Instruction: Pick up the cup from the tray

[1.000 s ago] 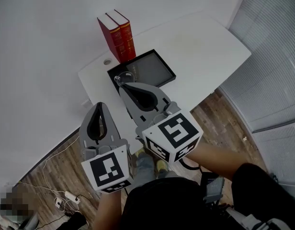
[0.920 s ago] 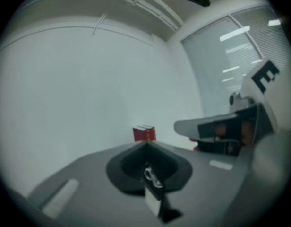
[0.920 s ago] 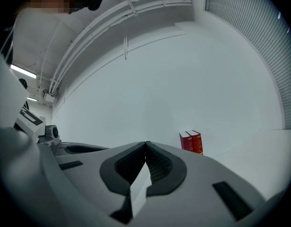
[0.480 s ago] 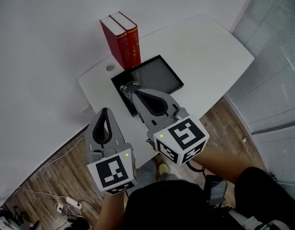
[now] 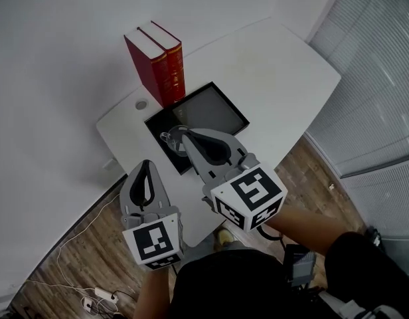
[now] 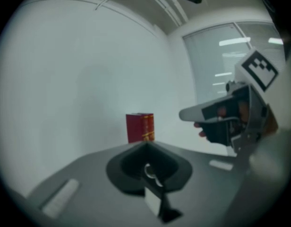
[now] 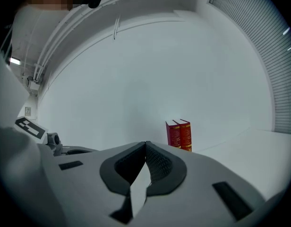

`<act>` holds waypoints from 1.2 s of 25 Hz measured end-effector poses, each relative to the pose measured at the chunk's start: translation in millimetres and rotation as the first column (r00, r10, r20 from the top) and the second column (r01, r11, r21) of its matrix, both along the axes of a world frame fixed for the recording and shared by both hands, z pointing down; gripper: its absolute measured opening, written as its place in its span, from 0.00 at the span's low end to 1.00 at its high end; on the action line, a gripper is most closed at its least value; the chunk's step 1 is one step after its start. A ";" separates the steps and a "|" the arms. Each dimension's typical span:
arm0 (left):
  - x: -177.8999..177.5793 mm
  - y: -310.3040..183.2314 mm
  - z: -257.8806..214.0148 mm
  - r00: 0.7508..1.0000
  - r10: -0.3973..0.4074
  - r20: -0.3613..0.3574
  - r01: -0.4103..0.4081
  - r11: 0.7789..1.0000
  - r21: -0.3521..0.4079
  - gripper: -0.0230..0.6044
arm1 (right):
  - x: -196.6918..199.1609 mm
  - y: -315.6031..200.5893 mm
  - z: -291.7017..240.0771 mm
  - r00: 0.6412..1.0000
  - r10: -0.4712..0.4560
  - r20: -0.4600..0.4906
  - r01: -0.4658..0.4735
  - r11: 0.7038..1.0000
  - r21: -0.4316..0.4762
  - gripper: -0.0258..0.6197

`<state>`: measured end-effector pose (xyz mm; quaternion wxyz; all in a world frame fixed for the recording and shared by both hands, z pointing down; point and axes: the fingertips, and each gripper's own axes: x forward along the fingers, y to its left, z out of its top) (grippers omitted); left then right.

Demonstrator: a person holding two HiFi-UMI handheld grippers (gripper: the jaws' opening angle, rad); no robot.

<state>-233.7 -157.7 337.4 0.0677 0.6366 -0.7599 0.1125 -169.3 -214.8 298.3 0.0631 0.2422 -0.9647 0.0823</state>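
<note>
Against the picture of half a second ago, we see the table, the two red books and the black tray slid a little left and down in the head view, while both grippers sit much as they did; the right gripper still reaches over the tray's near left end, and the left gripper still hangs off the table's near edge, now a touch lower in the frame; the clear cup stands in the tray at that near left end, just beside the right gripper's tip, on its left; we cannot tell whether the tip touches it; the cup lies well apart from the left gripper; in each gripper view the jaws meet at their tips with nothing between them, so neither has hold of anything.
</note>
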 end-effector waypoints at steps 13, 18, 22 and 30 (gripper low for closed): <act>-17.7 -31.1 25.2 0.997 0.072 -0.032 -0.073 0.997 -0.027 0.04 | -20.9 -35.2 2.3 0.998 0.064 -0.016 -0.064 0.998 0.007 0.06; -24.2 -36.8 27.4 0.995 0.090 -0.035 -0.091 0.996 -0.008 0.04 | -30.2 -42.0 -1.1 0.996 0.084 -0.014 -0.084 0.996 0.018 0.06; -22.4 -39.6 37.3 0.992 0.118 -0.053 -0.119 0.993 -0.015 0.04 | -31.7 -47.5 0.6 0.994 0.105 -0.023 -0.105 0.994 0.032 0.06; -3.0 -45.2 58.9 0.979 0.186 -0.083 -0.190 0.981 -0.047 0.10 | -19.9 -49.9 1.9 0.990 0.136 -0.026 -0.136 0.990 0.029 0.06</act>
